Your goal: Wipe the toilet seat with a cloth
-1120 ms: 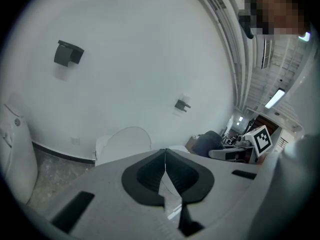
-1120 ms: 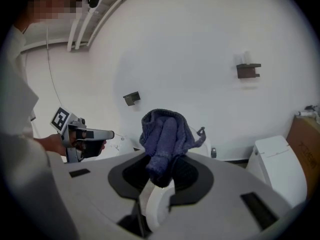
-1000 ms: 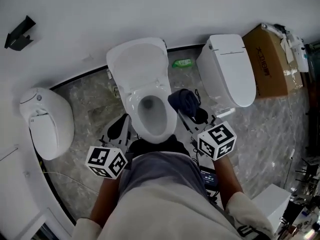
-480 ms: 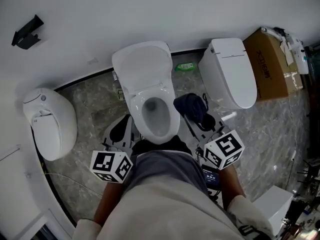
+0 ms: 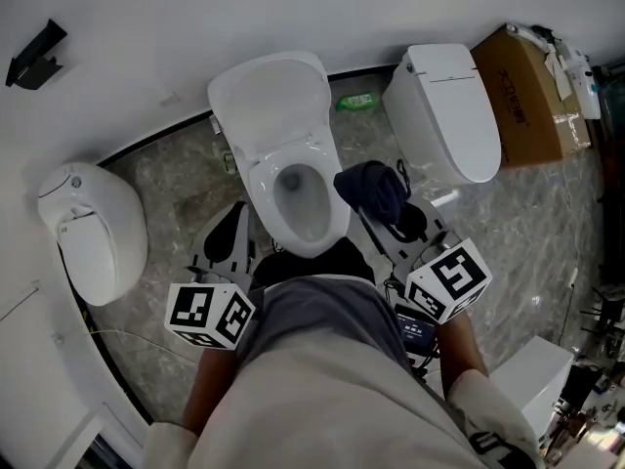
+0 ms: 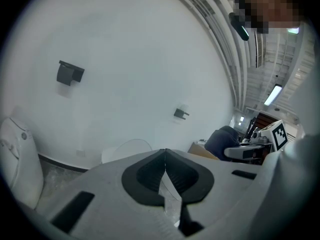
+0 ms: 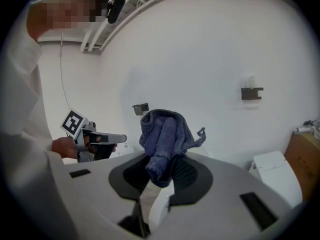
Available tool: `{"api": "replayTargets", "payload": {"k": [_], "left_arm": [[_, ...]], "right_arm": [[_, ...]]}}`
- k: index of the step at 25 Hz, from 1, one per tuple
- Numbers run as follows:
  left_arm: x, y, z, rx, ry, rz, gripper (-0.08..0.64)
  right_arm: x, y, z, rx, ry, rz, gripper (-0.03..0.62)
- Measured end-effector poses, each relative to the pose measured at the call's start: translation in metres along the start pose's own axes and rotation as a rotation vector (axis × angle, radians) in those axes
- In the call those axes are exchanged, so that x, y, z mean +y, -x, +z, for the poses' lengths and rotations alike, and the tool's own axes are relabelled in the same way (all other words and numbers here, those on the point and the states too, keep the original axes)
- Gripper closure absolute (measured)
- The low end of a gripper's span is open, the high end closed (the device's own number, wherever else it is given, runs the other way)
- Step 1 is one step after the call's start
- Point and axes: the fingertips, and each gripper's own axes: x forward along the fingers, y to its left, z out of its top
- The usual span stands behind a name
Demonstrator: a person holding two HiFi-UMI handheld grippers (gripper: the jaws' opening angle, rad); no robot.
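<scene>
A white toilet (image 5: 293, 189) with its lid up and seat down stands in front of me in the head view. My right gripper (image 5: 391, 208) is shut on a bunched dark blue cloth (image 5: 371, 191), held just right of the seat rim; the cloth (image 7: 165, 136) sticks up from the pads in the right gripper view. My left gripper (image 5: 234, 242) hovers left of the bowl's front, shut with nothing in it; its pads (image 6: 152, 176) meet in the left gripper view. My torso hides the bowl's front edge.
Another white toilet (image 5: 449, 115) stands to the right and a third (image 5: 88, 233) to the left. A cardboard box (image 5: 532, 96) sits at far right. A green packet (image 5: 355, 102) lies on the marble floor by the wall. A dark wall bracket (image 5: 29, 55) hangs upper left.
The right gripper with the cloth shifted slightly right and up beside the seat. The left gripper stayed shut beside the bowl. The head view wobbled a little.
</scene>
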Motion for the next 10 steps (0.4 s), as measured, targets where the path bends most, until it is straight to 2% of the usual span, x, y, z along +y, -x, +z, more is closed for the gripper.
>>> {"api": "replayTargets", "payload": {"k": [10], "left_arm": [[-0.002,0.004,-0.013,0.025,0.015,-0.022,0.551]], "right_arm": [[0.004,0.002,0.000,-0.003,-0.008,-0.002,0.509]]}}
